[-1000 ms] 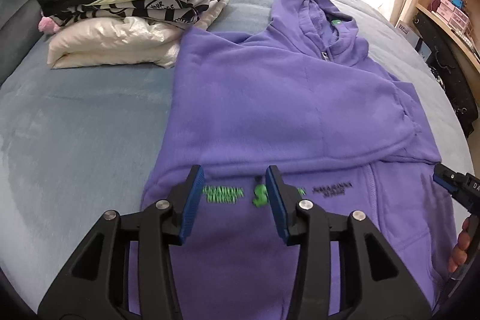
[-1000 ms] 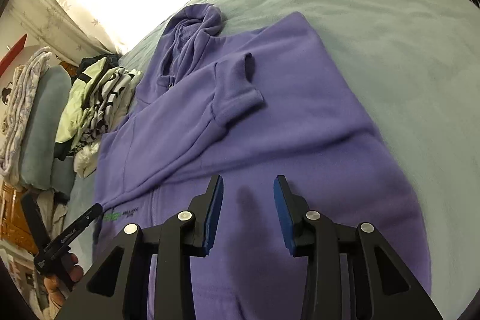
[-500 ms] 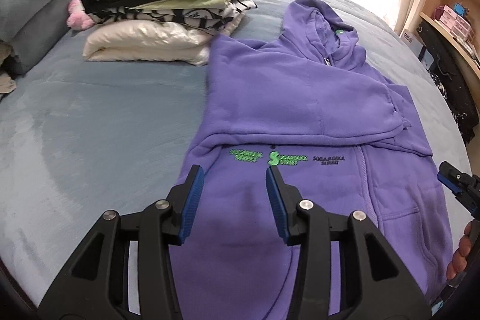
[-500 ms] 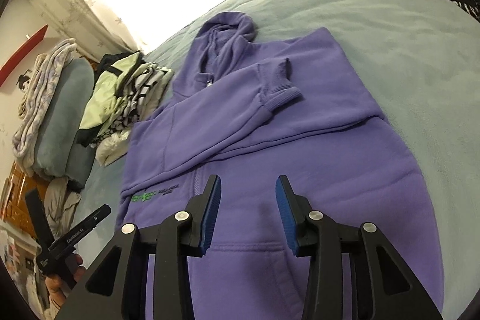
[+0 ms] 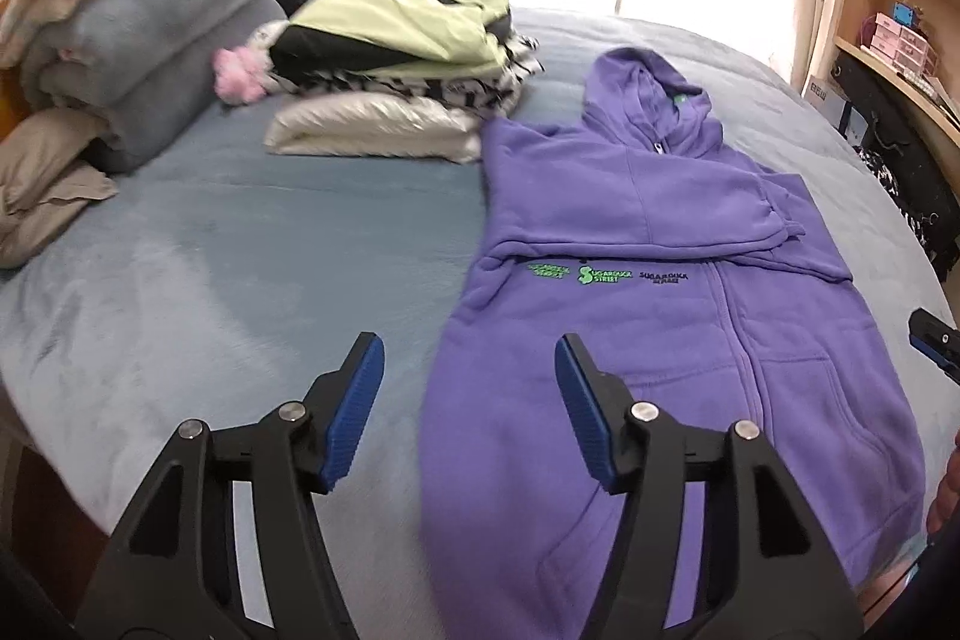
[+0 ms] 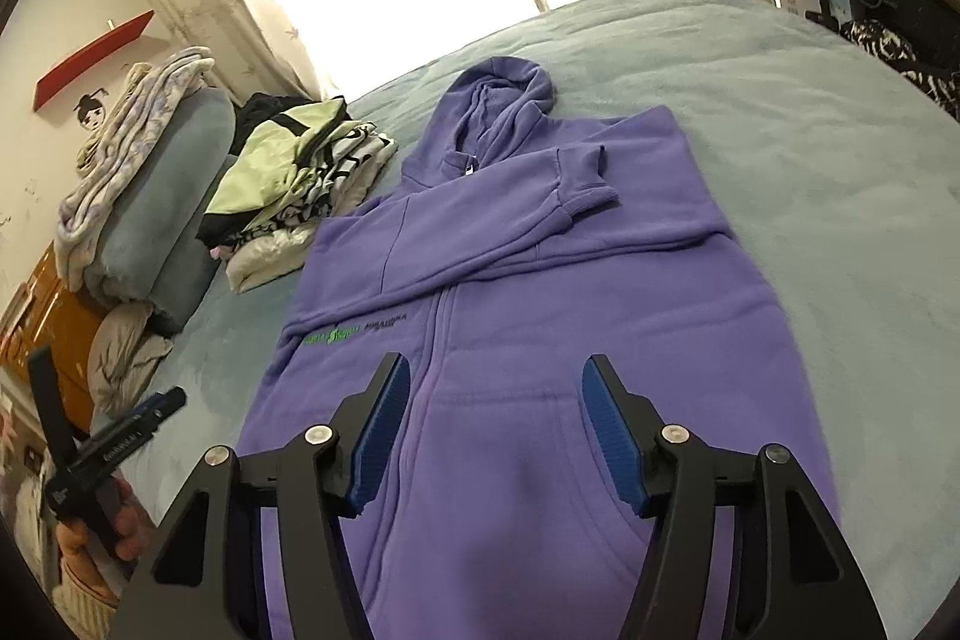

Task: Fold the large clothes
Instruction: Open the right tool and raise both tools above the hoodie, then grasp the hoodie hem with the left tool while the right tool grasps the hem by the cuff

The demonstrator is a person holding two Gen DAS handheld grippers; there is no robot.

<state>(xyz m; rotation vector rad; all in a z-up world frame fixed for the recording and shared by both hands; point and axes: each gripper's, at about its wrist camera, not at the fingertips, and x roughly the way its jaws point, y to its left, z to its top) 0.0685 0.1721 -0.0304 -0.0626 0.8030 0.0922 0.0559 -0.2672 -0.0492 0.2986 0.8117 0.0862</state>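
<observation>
A purple zip hoodie (image 5: pixel 660 280) lies flat on the bed, front up, hood far, both sleeves folded across its chest, green lettering below them. It also shows in the right wrist view (image 6: pixel 540 280). My left gripper (image 5: pixel 468 400) is open and empty, above the hoodie's lower left edge. My right gripper (image 6: pixel 495 424) is open and empty, above the pocket area near the hem. The left gripper also shows at the left edge of the right wrist view (image 6: pixel 150 409).
A stack of folded clothes (image 5: pixel 396 82) lies left of the hood on the blue-grey bed cover (image 5: pixel 240 292). Rolled blankets (image 5: pixel 150 40) and a beige cloth (image 5: pixel 42 202) are at far left. Shelves (image 5: pixel 900 10) stand at right.
Both grippers have pulled back and risen from the hoodie toward its hem, and both have opened wider. The hoodie has not moved.
</observation>
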